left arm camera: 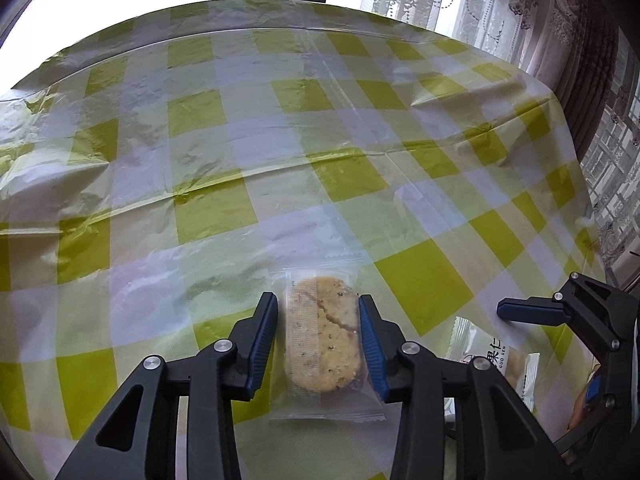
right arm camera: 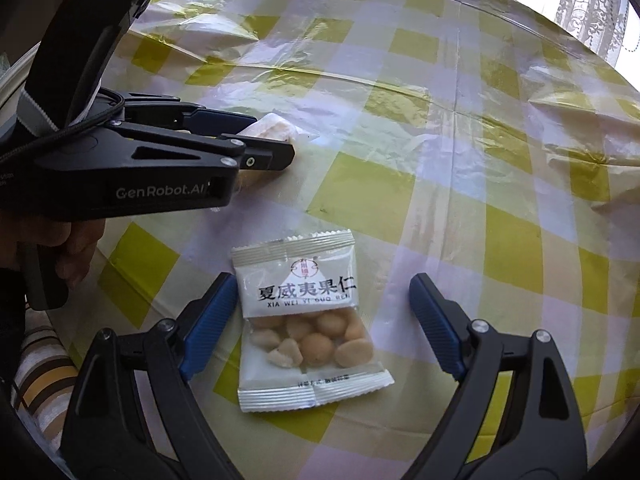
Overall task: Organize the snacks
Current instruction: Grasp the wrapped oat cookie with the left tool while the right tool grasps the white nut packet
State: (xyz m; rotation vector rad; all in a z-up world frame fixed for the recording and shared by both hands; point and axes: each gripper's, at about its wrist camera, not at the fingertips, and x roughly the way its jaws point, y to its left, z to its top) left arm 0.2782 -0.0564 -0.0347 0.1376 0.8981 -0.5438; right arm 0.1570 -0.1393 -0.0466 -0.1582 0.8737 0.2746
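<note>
1. The right tongs (right arm camera: 322,280) hang open wide over the surface (right arm camera: 460,184), which is covered in a green-and-white checked plastic cloth.
2. The nut packet (right arm camera: 308,332) lies flat between them, near the front edge of the surface, its printed white end pointing away. The left pad is just beside the packet's left edge; the right pad stands well apart from it. Neither presses on it.
3. Below the front edge, at lower left in the right wrist view, a striped fabric (right arm camera: 44,376) shows.
4. To the left of the nut packet, a hand (right arm camera: 76,240) holds the left tongs (left arm camera: 318,299), which point down at the surface.
5. The cookie packet (left arm camera: 324,344), a clear wrapper with round seeded cookies in a tray, lies on the surface between the left tongs' pads. The right pad sits against the wrapper at the cookie's edge. The left pad is just beside the tray, over the wrapper's margin. Whether they truly clamp it I cannot tell.
6. The two packets lie near each other, side by side and apart, the cookies on the left.
7. Farther off, the cloth runs creased and bare to the round far edge.
8. Beyond it stand a bright window and patterned lace curtains (left arm camera: 440,0).
</note>
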